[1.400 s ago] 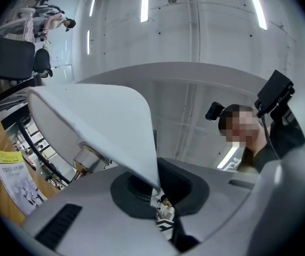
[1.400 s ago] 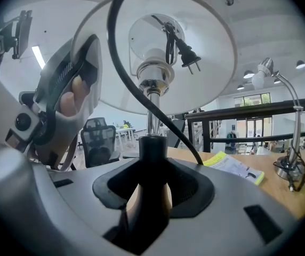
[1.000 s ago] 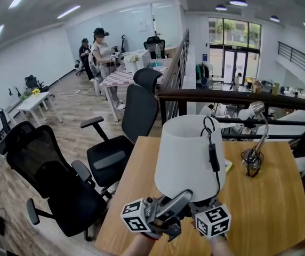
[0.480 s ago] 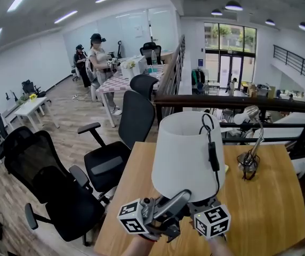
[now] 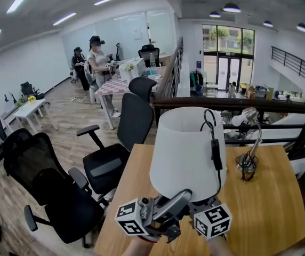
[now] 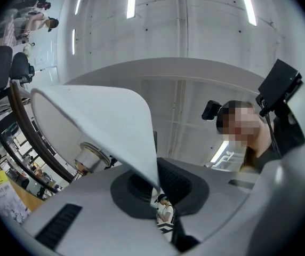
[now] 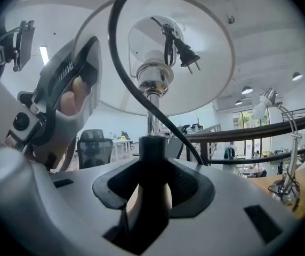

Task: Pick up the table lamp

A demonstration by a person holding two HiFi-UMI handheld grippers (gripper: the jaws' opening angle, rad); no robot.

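**Table lamp held in both grippers above the tabletop**

The left gripper has its fingers pressed together on the thin lower rim of the white shade. The table lamp hangs over the near part of the tabletop, somewhat closer to its left edge. Its black cord is laid over the shade. The right gripper has its fingers clamped on the dark stem under the shade.

I judge that the pick-up is in its lifting step, though the base is hidden. The next move needs the stem grip to carry the weight, because the shade rim is soft. The lamp should stay upright and the loose cord must not catch.

Black office chairs stand on the wooden floor off the left edge. A dark railing runs behind the far edge. A metal desk lamp stands near the far right corner.
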